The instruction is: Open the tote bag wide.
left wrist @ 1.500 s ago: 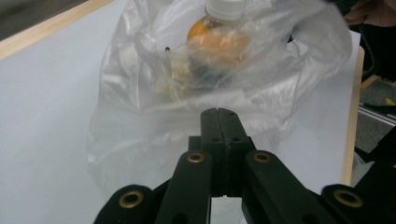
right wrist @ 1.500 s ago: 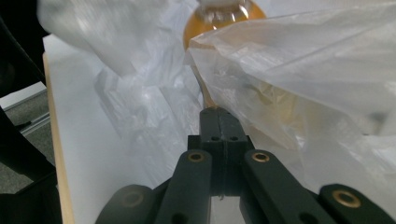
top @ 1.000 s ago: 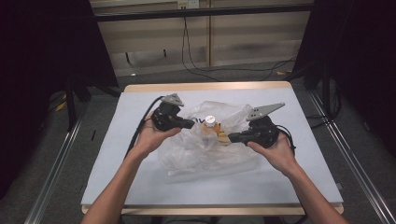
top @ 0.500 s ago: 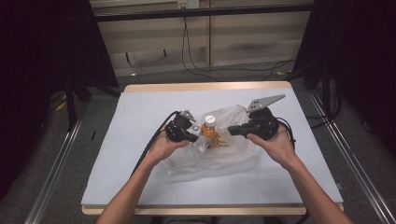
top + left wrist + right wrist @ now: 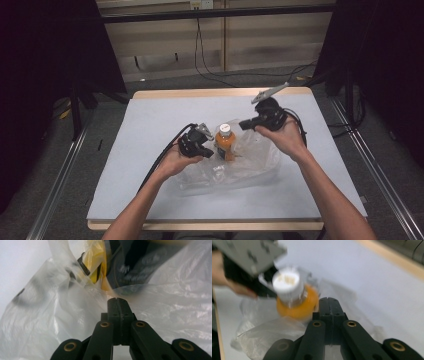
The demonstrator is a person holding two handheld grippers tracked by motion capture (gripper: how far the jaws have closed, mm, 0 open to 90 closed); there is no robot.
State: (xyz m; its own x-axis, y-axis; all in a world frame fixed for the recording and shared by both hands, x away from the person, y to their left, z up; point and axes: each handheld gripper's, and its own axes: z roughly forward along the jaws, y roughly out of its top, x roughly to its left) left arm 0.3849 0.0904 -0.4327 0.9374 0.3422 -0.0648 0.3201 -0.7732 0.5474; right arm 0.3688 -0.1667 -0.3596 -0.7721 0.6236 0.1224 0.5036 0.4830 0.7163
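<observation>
An orange bottle (image 5: 226, 144) with a white cap (image 5: 225, 128) stands in a clear plastic bag (image 5: 240, 167) on a pale grey table (image 5: 150, 125); the grippers are black.

— Where's the high view?
— Above the table's (image 5: 150, 200) near edge, facing far and down.
— The gripper views?
— Riding close, along the jaws. All three share the bottle (image 5: 225, 141) (image 5: 98, 262) (image 5: 295, 297) in the plastic bag (image 5: 245, 167) (image 5: 50, 322) (image 5: 267, 337).

bottle (image 5: 225, 143) between tongs, table (image 5: 150, 115) behind open
</observation>
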